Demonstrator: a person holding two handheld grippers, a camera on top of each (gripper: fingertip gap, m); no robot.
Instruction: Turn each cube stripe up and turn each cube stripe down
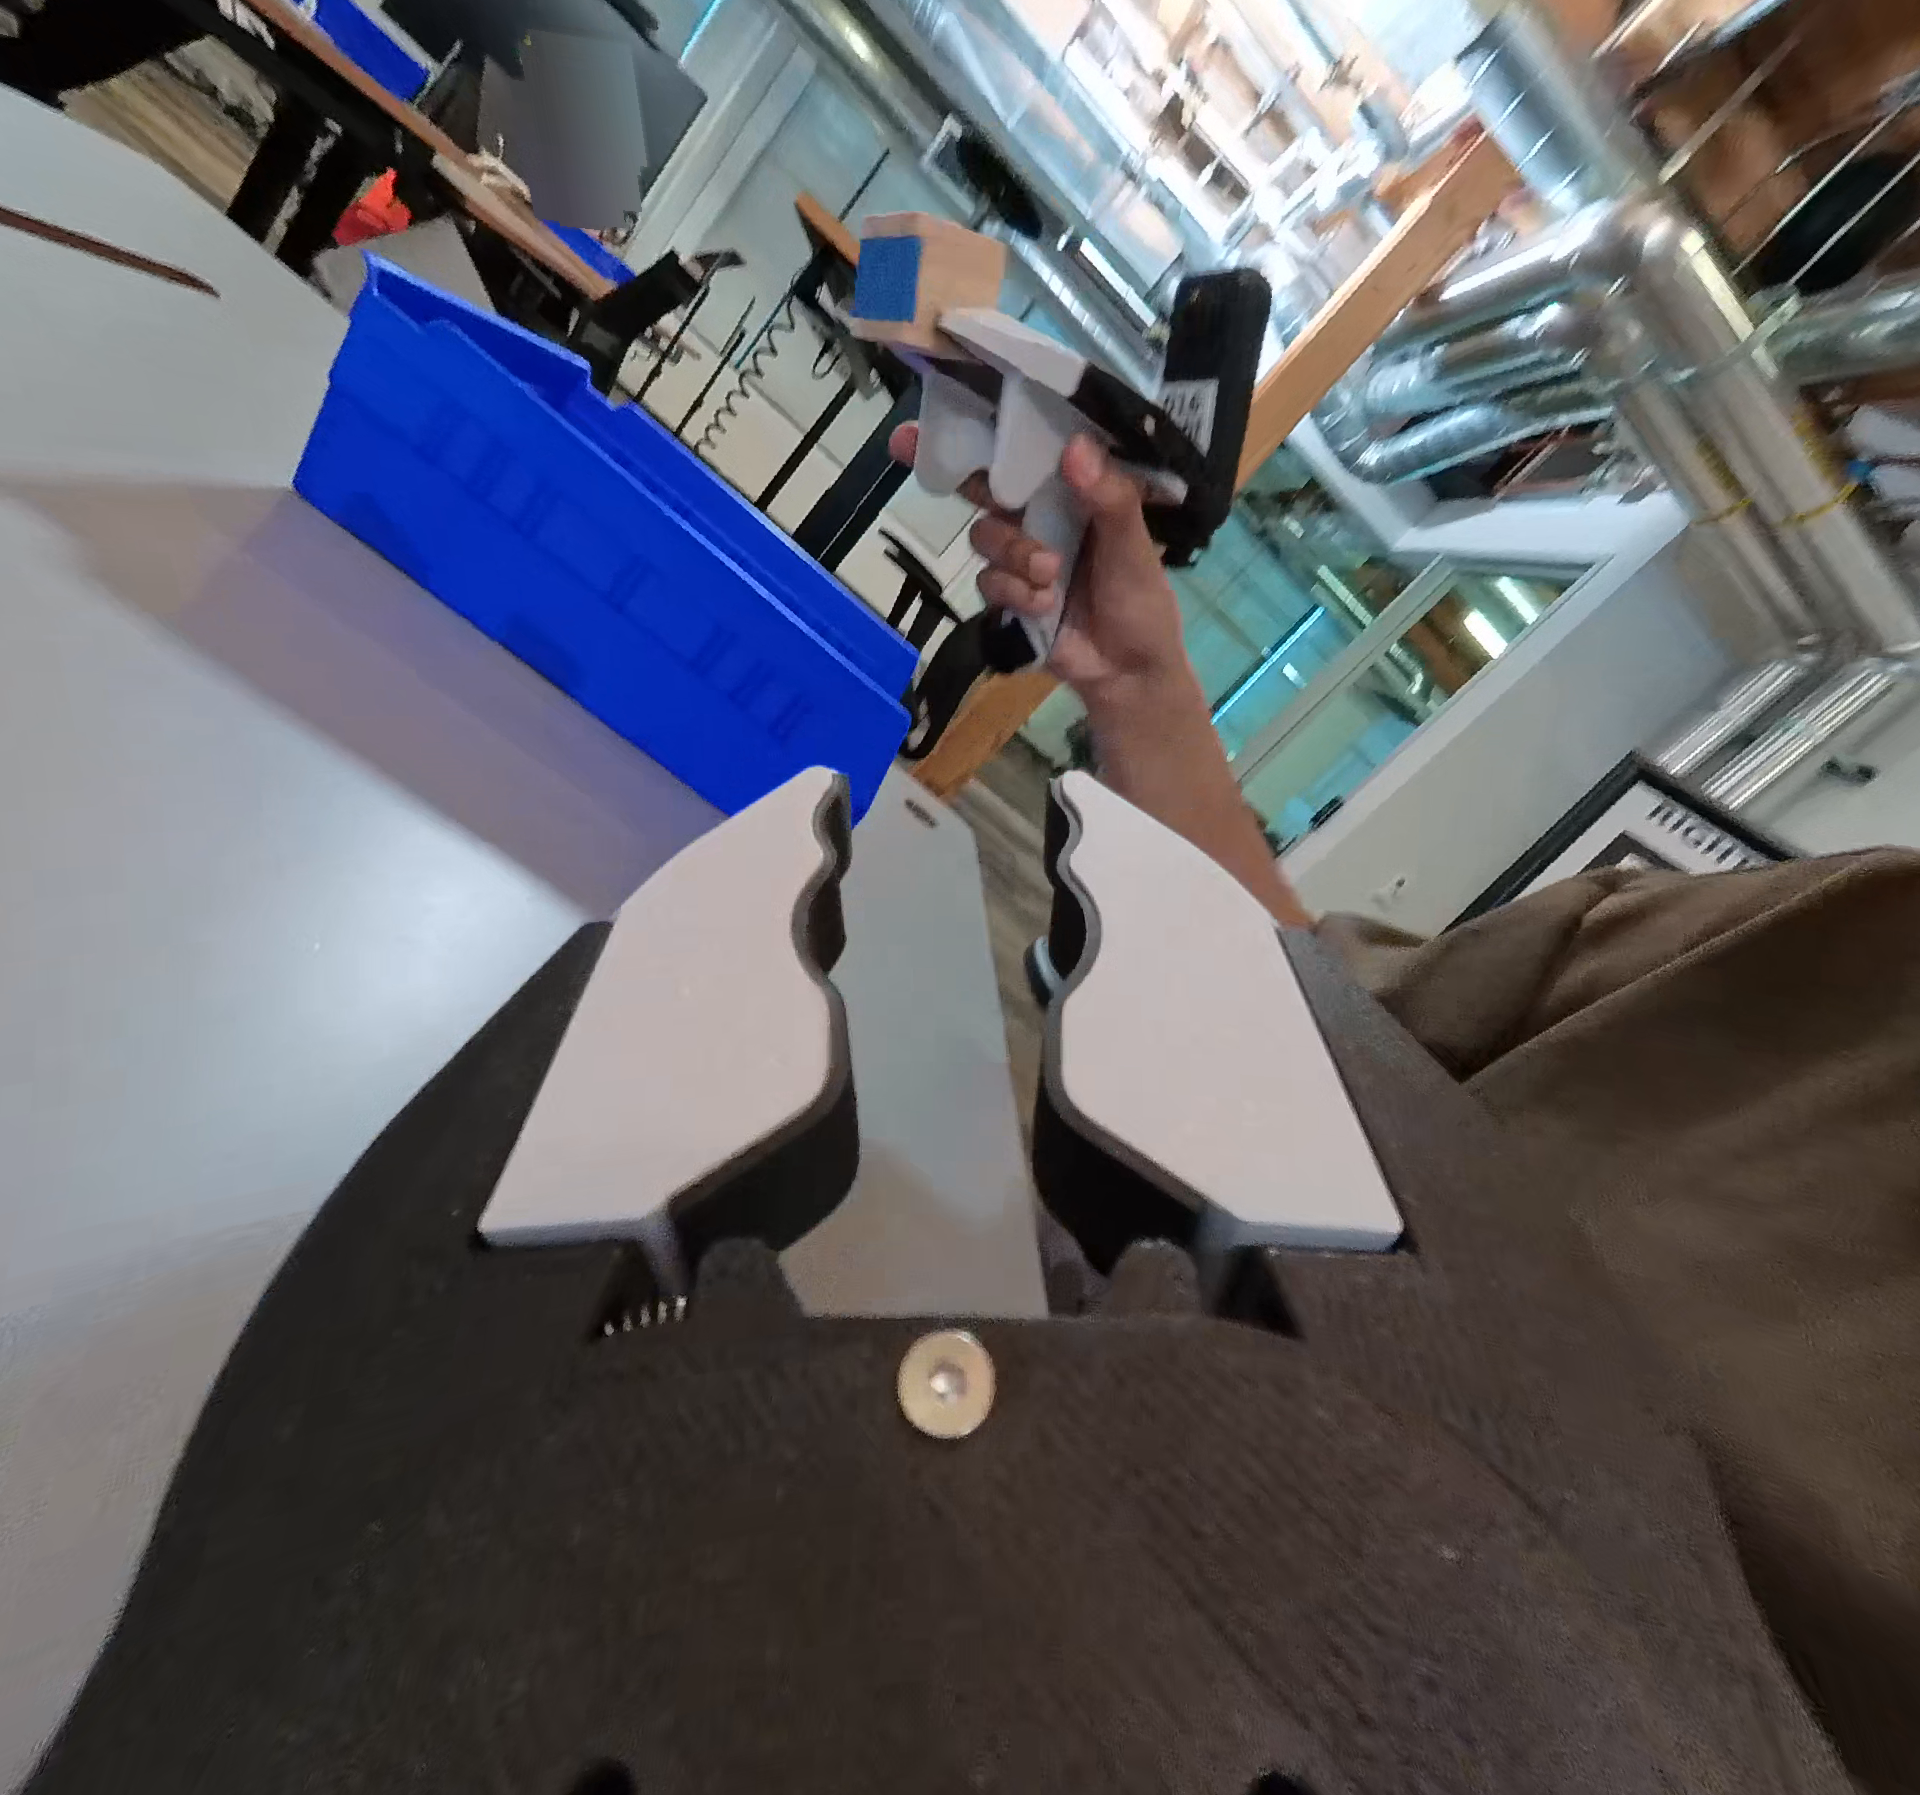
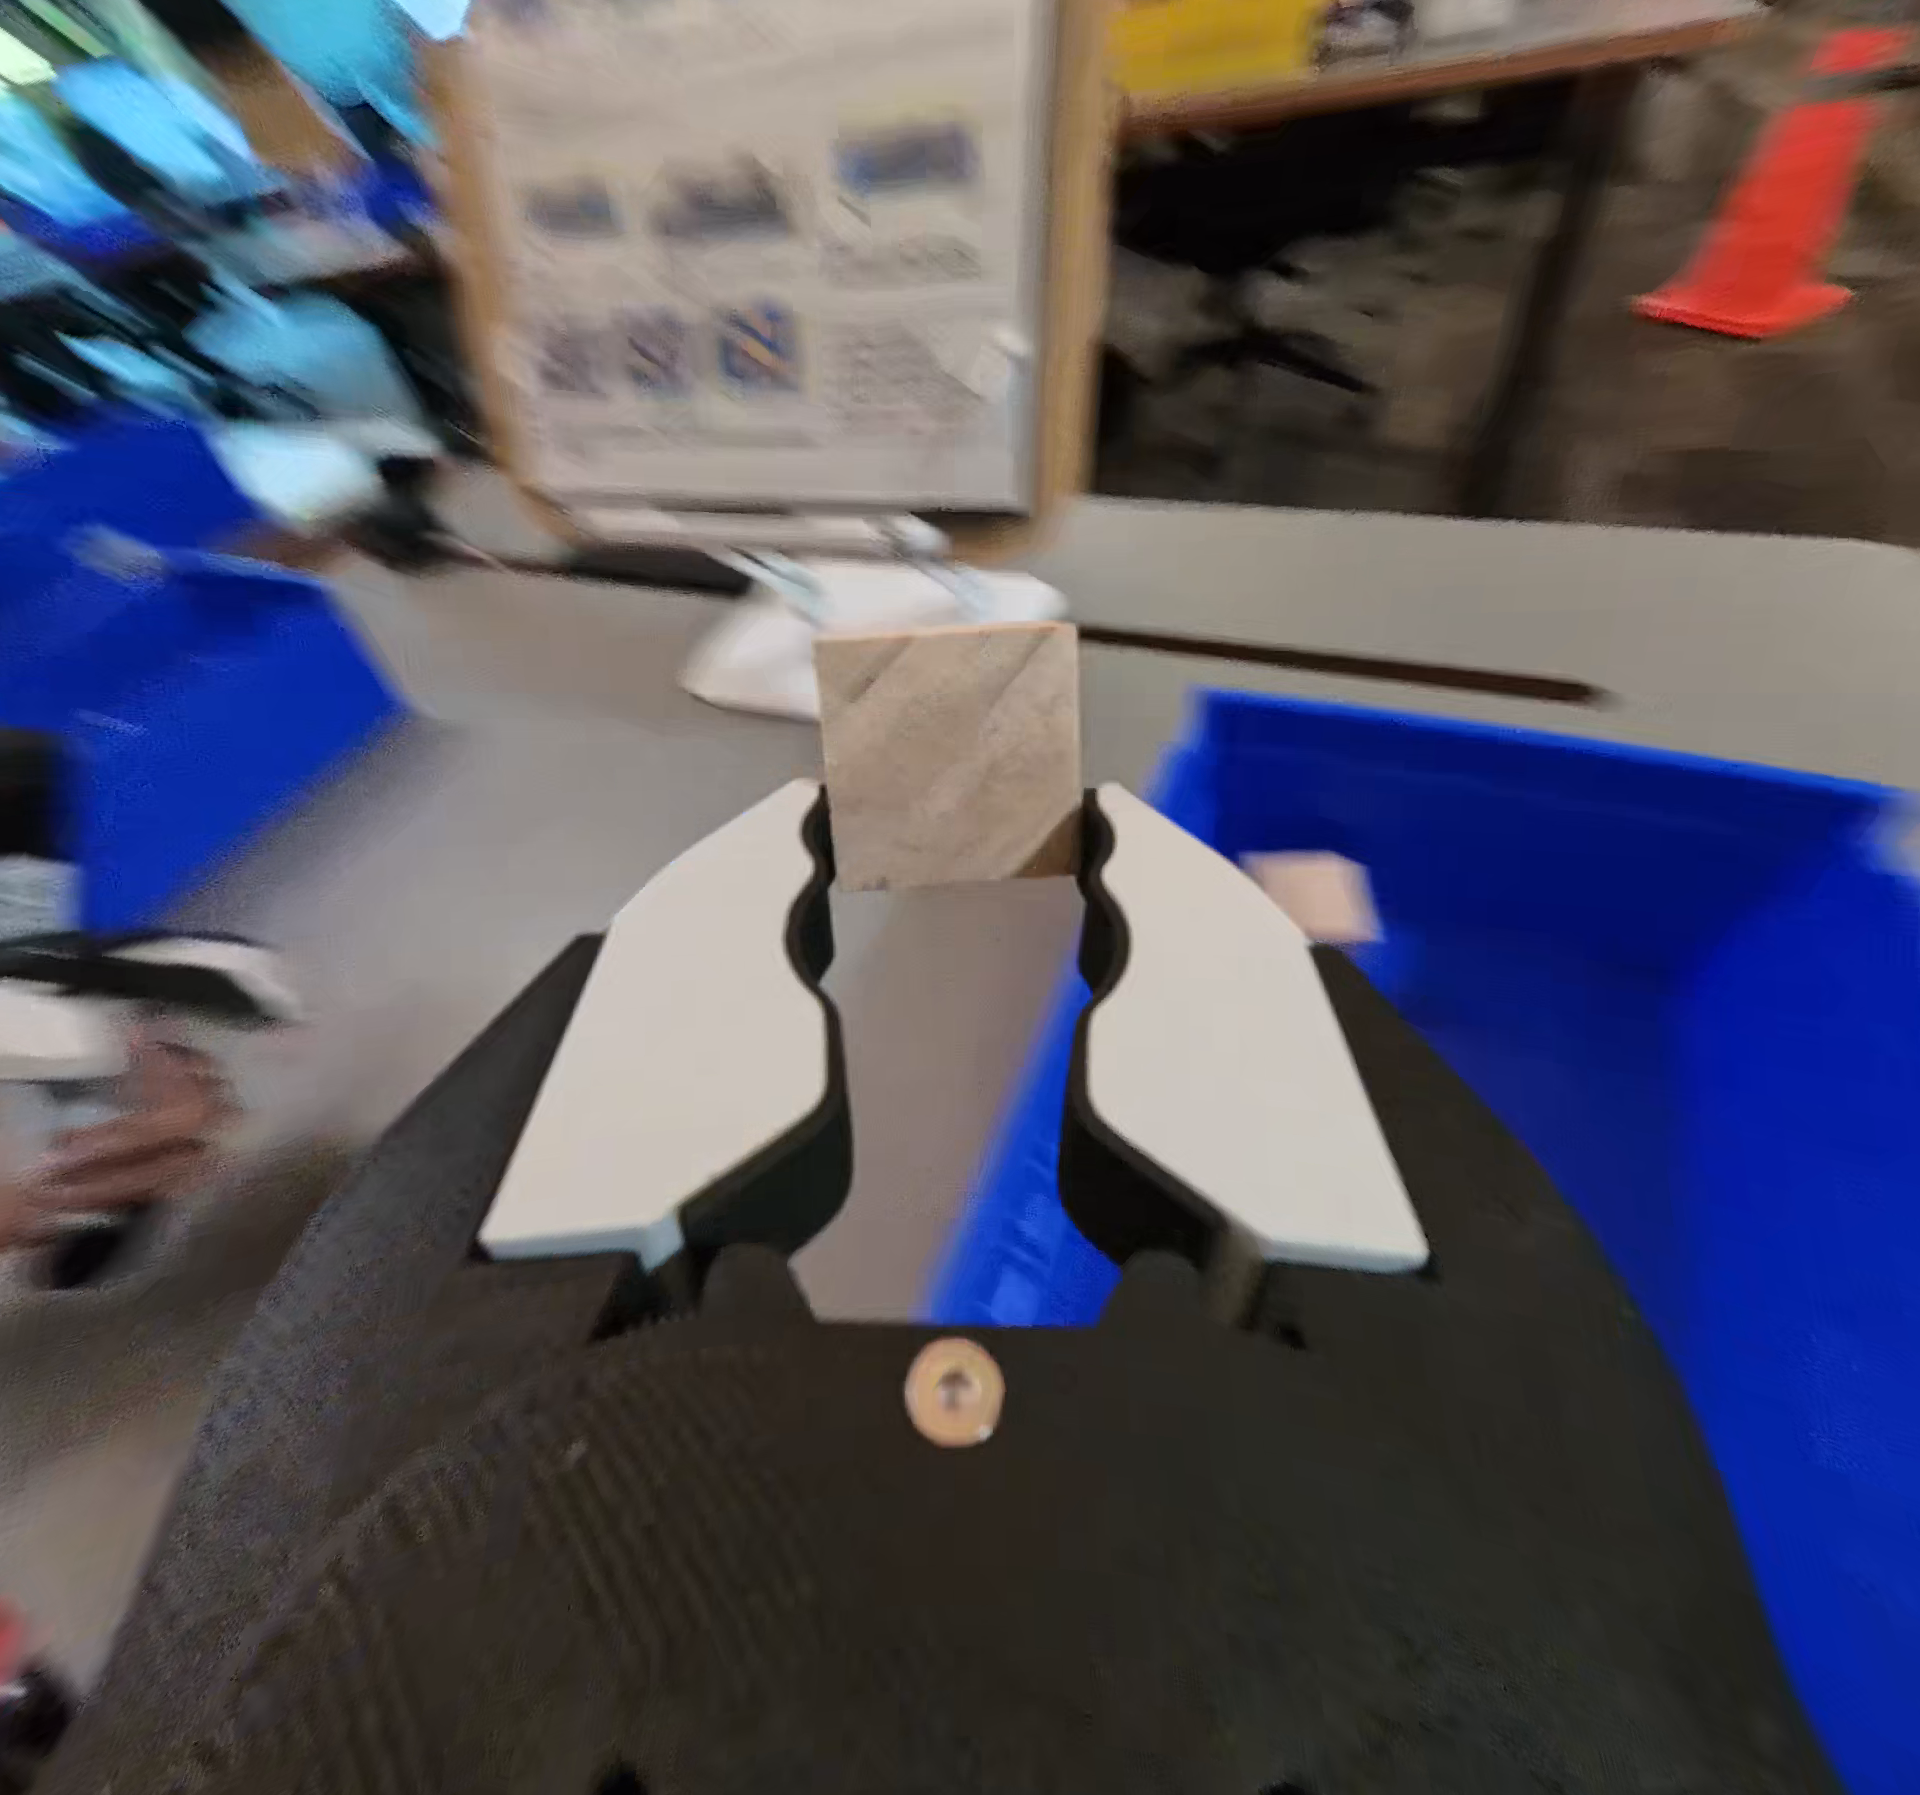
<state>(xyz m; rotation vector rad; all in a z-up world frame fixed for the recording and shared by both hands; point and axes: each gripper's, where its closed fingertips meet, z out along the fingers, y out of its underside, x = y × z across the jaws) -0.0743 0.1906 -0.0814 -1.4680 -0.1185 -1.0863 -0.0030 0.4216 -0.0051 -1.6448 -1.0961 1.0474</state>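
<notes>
Beyond the right gripper (image 2: 956,836), the framed poster board (image 2: 769,187) is smeared by motion blur; the blue plastic bin (image 2: 1558,914) beside it runs off the frame's edge.

Cube raised above the bin

Your right gripper (image 2: 954,836) holds the striped wooden cube (image 2: 948,753) left of the blue plastic bin (image 2: 1558,914); your left gripper (image 1: 945,836) sits nearer you than that bin.

Blue bin (image 1: 582,540) on grey table (image 1: 208,914); orange cone (image 2: 1766,218) beyond.
</notes>
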